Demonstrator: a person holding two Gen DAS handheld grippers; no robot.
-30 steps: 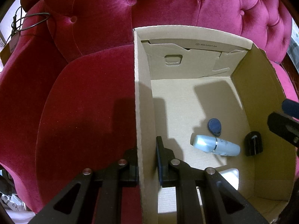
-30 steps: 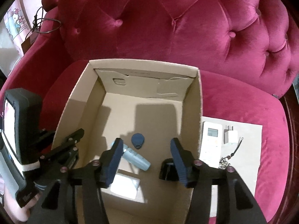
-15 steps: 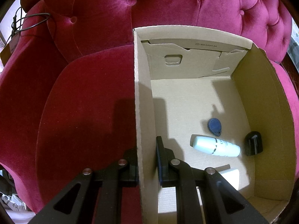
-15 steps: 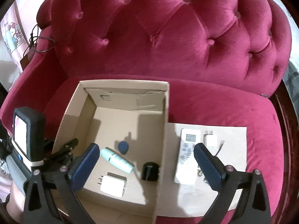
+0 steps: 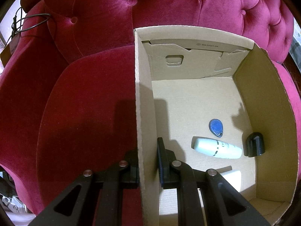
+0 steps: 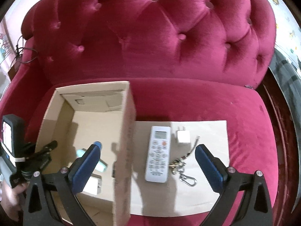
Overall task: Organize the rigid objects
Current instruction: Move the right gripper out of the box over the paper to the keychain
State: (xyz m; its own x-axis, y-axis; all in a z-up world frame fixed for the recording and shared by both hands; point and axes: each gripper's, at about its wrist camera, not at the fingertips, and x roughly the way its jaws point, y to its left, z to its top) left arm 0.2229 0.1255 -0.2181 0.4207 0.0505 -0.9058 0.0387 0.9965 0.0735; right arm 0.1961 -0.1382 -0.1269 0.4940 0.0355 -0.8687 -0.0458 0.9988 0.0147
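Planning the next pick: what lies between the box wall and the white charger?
The remote control, flat on the cardboard sheet; the right wrist view shows it.

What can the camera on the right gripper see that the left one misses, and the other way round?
Only the right wrist view shows what lies outside the box on the flat cardboard sheet: a white remote control, a white charger plug and a keychain. It also shows the right gripper, wide open.

Only the left wrist view shows the black cap in the box and the left gripper clamped on the box's wall.

Both show the cardboard box, the blue key fob, the white bottle and the red sofa.
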